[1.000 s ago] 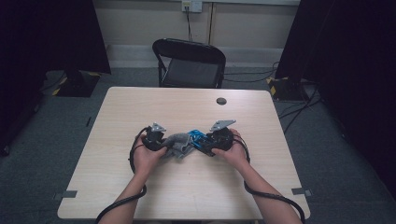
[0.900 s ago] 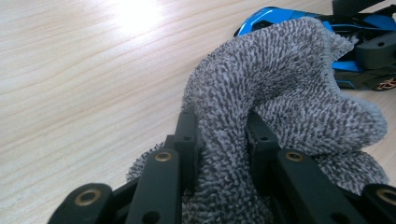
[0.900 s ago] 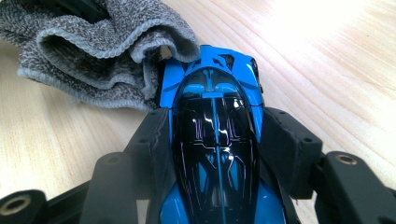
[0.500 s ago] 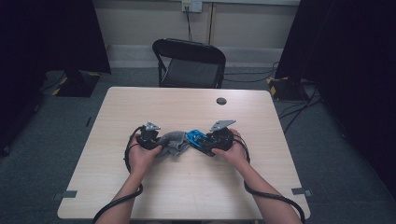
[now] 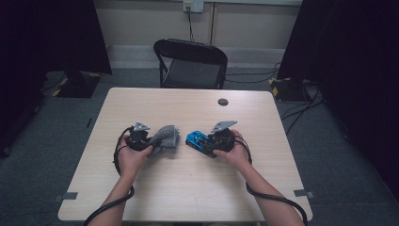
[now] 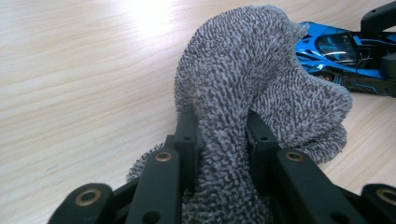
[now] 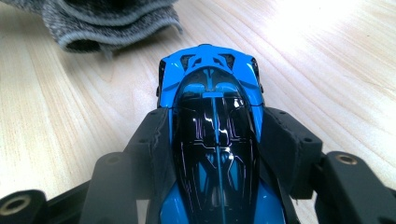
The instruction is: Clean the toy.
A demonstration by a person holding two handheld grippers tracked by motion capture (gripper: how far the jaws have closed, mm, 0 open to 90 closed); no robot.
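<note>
A grey knitted cloth (image 5: 165, 139) lies bunched on the light wooden table (image 5: 188, 188), left of centre. My left gripper (image 5: 149, 140) is shut on the cloth (image 6: 243, 88), a thick fold of it pinched between the two black jaws. A glossy blue and black toy car (image 5: 197, 140) sits just right of the cloth. My right gripper (image 5: 207, 145) is shut on the toy car (image 7: 212, 116), its jaws pressing both flanks behind the nose. In the left gripper view the toy car (image 6: 341, 51) shows beyond the cloth with the right gripper on it.
A small dark round disc (image 5: 223, 101) lies on the far part of the table. A black folding chair (image 5: 190, 63) stands behind the far edge. Cables trail from both grippers over the near edge.
The two grippers have drawn apart: my left hand pulled the cloth leftward off the car, and the car now sits exposed in the right gripper.
</note>
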